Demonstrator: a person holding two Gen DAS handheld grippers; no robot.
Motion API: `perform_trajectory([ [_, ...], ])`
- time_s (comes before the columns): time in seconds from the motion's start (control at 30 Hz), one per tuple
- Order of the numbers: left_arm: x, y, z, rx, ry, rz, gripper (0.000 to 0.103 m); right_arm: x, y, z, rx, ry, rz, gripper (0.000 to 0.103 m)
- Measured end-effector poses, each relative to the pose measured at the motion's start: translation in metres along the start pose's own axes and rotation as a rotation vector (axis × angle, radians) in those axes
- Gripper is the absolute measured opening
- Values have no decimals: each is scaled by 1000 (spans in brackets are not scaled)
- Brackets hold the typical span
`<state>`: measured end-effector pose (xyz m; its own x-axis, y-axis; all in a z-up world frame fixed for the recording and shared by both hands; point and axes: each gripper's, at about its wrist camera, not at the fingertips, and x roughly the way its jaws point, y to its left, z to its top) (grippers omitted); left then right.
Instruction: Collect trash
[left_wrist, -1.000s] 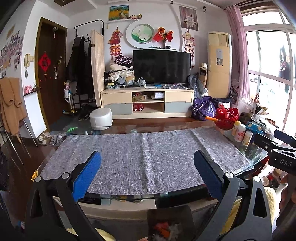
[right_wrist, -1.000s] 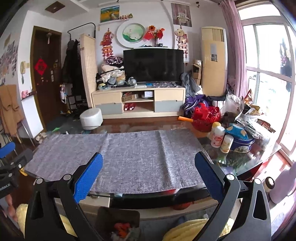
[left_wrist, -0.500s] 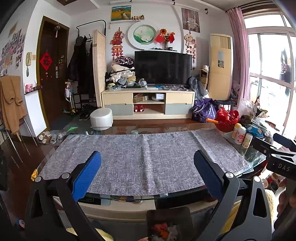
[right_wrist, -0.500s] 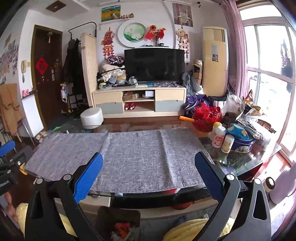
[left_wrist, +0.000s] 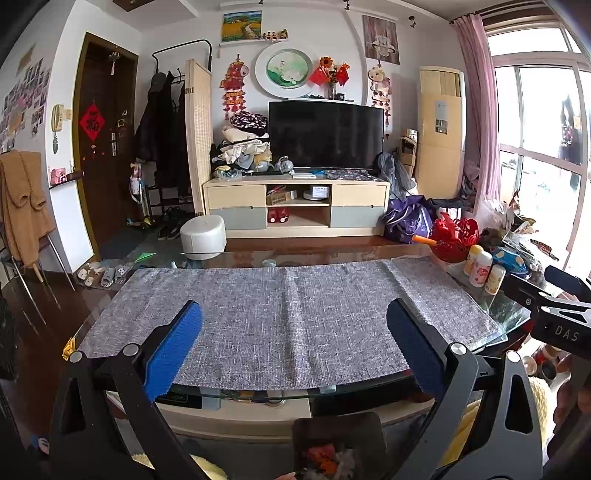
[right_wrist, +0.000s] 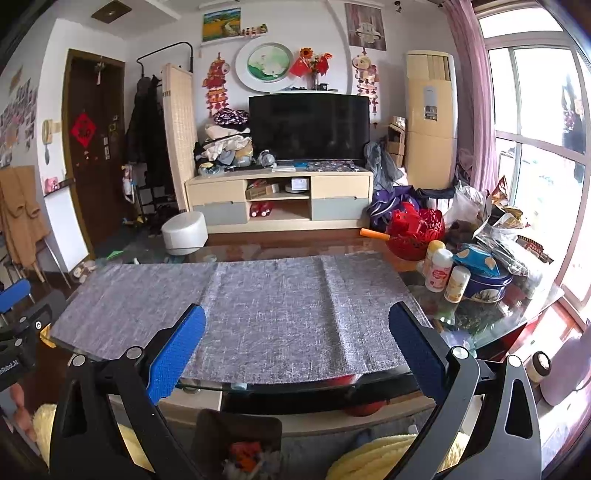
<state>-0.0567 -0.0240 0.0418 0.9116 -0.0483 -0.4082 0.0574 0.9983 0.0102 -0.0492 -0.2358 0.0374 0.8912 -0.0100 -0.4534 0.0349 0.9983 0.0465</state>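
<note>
Hovering near the glass table (left_wrist: 491, 306), left gripper (left_wrist: 294, 345) and right gripper (right_wrist: 297, 347) both gape wide over the grey cloth (left_wrist: 288, 317); trash bin (left_wrist: 338, 446) sits below.

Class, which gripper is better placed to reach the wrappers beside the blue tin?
Right, likely: the wrappers lie nearer the right gripper; the left gripper faces the grey cloth's middle.
</note>
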Motion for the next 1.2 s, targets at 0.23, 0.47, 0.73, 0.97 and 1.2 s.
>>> perform_trajectory([
  [0.23, 4, 1, 0, -9, 3, 6, 95, 2, -1, 1, 2, 5, -2, 100],
  [0.47, 4, 1, -2, -7, 4, 2, 95, 5, 2, 0, 6, 10, -1, 100],
  [0.73, 4, 1, -1, -7, 4, 3, 95, 4, 3, 0, 3, 11, 1, 100],
  [0.97, 1, 1, -2, -9, -4, 8, 95, 4, 4, -1, 5, 9, 1, 100],
  [1.2, -1, -1, 0, -8, -7, 13, 95, 5, 4, -1, 7, 8, 0, 100],
])
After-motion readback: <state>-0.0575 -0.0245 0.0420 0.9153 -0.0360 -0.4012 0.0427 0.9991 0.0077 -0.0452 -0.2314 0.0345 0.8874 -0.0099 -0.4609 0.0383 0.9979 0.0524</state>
